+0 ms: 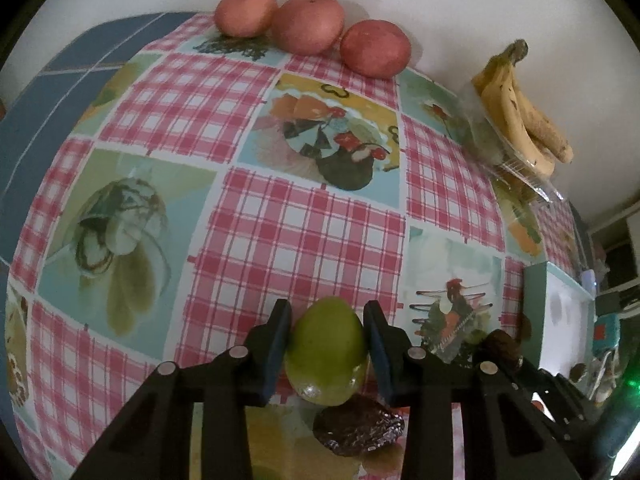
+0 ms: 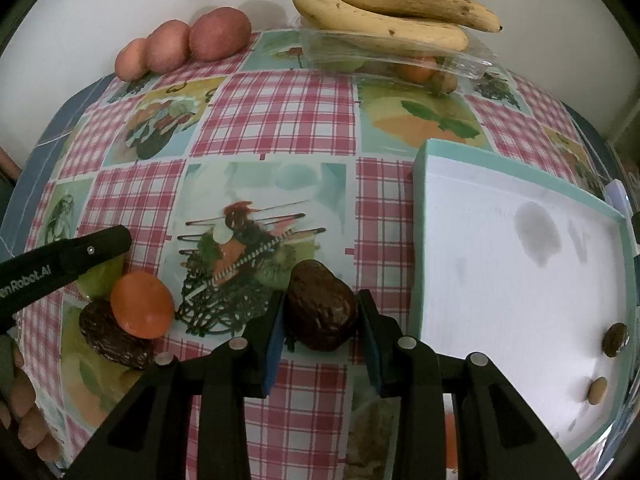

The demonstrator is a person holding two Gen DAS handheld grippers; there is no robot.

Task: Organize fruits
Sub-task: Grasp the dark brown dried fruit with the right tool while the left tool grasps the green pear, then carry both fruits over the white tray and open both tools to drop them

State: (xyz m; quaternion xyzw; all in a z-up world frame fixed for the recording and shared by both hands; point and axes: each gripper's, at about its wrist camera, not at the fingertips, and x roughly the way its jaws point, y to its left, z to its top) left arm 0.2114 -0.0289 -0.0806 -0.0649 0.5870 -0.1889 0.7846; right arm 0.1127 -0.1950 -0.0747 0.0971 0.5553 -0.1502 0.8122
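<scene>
On the near tabletop (image 1: 280, 216), the left gripper (image 1: 326, 344) clamps a green fruit (image 1: 326, 354) and the right gripper (image 2: 322, 320) a dark fruit (image 2: 322, 310), likely bound for the tray (image 2: 424, 240) at right.

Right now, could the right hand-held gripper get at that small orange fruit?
Probably not yet: the right hand-held gripper is shut on a dark fruit. The orange fruit also leans on another dark fruit, beside the left hand-held gripper.
</scene>
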